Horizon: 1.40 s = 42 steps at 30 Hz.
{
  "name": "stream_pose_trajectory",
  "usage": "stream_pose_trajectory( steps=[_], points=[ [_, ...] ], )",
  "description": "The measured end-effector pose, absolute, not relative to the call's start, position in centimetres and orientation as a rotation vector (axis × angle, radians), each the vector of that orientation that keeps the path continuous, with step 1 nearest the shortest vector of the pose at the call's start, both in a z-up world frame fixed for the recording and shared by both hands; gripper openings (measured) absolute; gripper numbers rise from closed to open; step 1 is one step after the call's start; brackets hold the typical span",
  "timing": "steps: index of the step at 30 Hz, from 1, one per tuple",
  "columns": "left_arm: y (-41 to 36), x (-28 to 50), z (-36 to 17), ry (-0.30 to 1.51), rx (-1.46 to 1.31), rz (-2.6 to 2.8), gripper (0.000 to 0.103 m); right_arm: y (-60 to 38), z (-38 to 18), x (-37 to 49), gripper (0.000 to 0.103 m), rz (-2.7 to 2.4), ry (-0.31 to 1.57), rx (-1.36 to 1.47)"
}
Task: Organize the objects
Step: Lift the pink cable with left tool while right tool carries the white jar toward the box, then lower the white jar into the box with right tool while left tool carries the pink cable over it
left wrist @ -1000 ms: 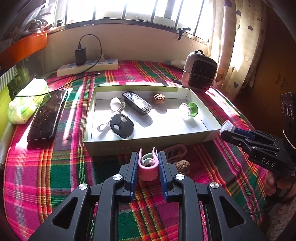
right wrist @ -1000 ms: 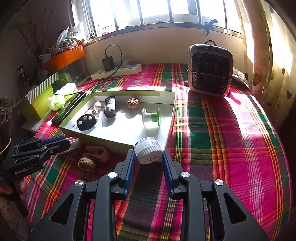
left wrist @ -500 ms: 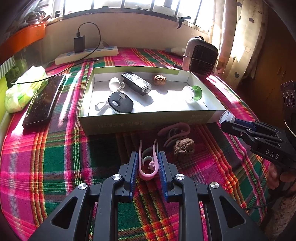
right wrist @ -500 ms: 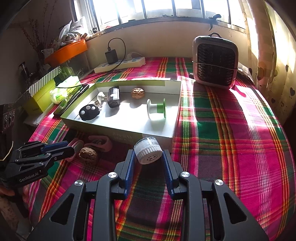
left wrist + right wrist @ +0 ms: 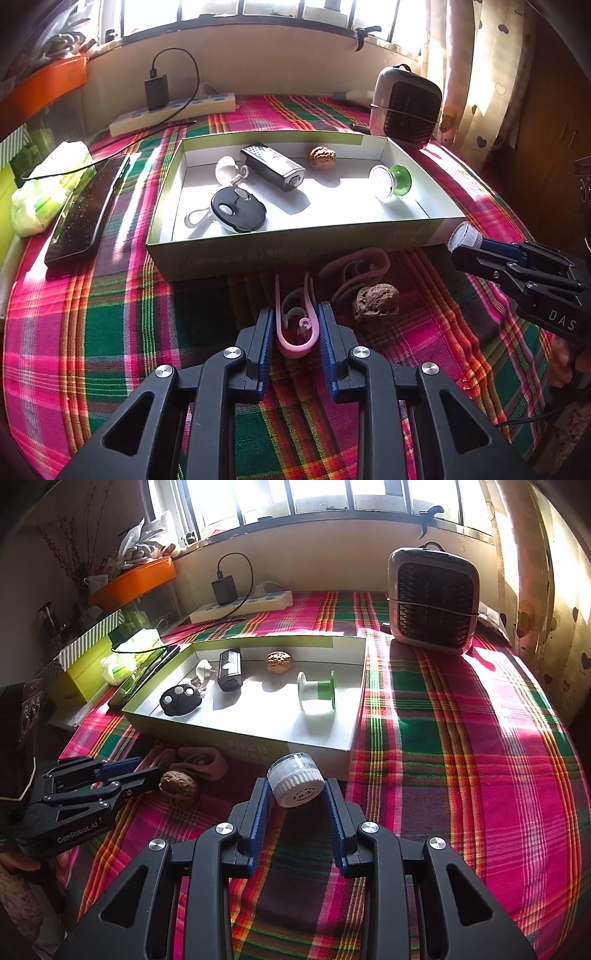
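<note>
My left gripper (image 5: 296, 312) has a pink U-shaped clip (image 5: 293, 350) between its pads, low over the plaid cloth in front of the open box (image 5: 295, 245). Its jaws are opening while the pads still touch the clip's arms. A second pink clip (image 5: 354, 262) and a walnut (image 5: 376, 299) lie just right of it. My right gripper (image 5: 295, 786) is shut on a small white jar (image 5: 293, 773), held near the box's front right corner (image 5: 347, 753). Inside the box are a black key fob (image 5: 238, 214), a black device (image 5: 273, 166), a walnut (image 5: 322, 157) and a green spool (image 5: 391, 181).
A small heater (image 5: 434, 602) stands at the back right. A power strip with a charger (image 5: 173, 114) lies by the window wall. Left of the box are a dark phone (image 5: 88, 214), a tissue pack (image 5: 48, 184) and a yellow-green carton (image 5: 85, 664).
My left gripper has drawn back from the box's front wall and come down toward the cloth with the pink clip, and its jaws have spread slightly. The right gripper has hardly moved.
</note>
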<state>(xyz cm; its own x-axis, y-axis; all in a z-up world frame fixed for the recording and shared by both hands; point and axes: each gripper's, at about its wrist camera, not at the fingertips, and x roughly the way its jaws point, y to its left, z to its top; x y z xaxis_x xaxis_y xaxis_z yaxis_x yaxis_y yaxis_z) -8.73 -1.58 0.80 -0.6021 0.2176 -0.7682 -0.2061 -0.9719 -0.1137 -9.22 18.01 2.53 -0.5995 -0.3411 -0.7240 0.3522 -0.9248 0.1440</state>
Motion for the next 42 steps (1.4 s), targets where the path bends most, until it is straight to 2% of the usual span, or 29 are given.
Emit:
stream_pose_trajectory(
  steps=[27, 42],
  points=[
    [-1.8, -8.3, 4.1, -0.042, -1.139, 2.658, 0.021, 17.8, 4.5, -9.6, 0.031, -2.521, 0.019, 1.071],
    [-0.9, -12.0, 4.8, -0.057, -1.119, 2.636, 0.021, 17.4, 6.5, -14.8, 0.031, -2.555, 0.036, 1.052]
  ],
)
